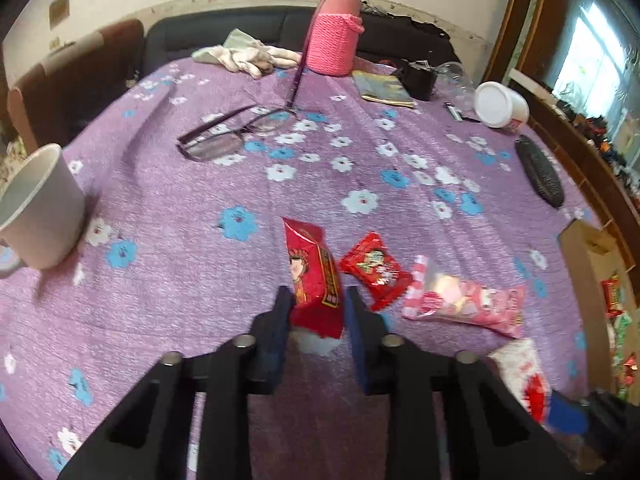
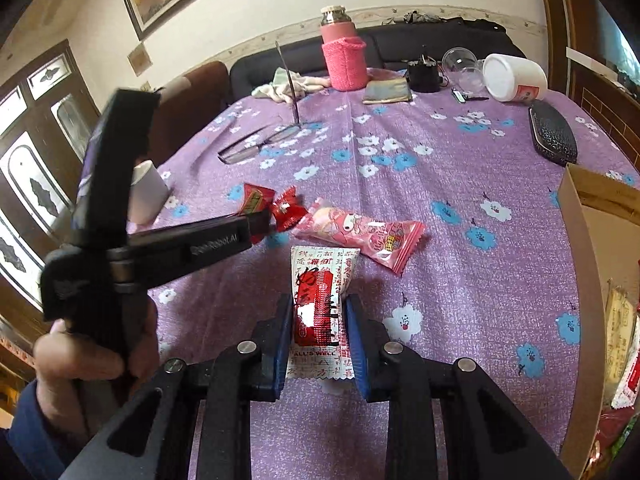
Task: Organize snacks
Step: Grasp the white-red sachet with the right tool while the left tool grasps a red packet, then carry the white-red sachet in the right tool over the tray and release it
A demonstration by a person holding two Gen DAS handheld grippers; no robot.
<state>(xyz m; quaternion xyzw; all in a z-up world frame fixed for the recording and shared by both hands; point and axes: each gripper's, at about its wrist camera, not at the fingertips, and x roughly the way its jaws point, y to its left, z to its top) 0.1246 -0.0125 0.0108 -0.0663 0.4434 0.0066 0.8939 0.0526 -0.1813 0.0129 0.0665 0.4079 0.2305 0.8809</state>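
My left gripper (image 1: 318,300) is shut on a long red snack packet (image 1: 312,276) with a cartoon face and holds it just above the purple flowered tablecloth. It also shows in the right wrist view (image 2: 256,200). My right gripper (image 2: 318,308) is shut on a white and red snack packet (image 2: 320,304), seen at the lower right of the left wrist view (image 1: 520,376). A small red candy packet (image 1: 376,274) and a pink marshmallow packet (image 1: 464,300) lie on the cloth between the grippers. The left gripper body (image 2: 192,246) reaches in from the left.
A cardboard box (image 2: 576,240) with snacks inside stands at the right table edge. A white mug (image 1: 40,212) stands at the left. Glasses (image 1: 236,132), a pink-sleeved bottle (image 1: 334,40), a white jar (image 1: 500,104), a black glasses case (image 1: 540,172) and gloves (image 1: 248,56) lie farther back.
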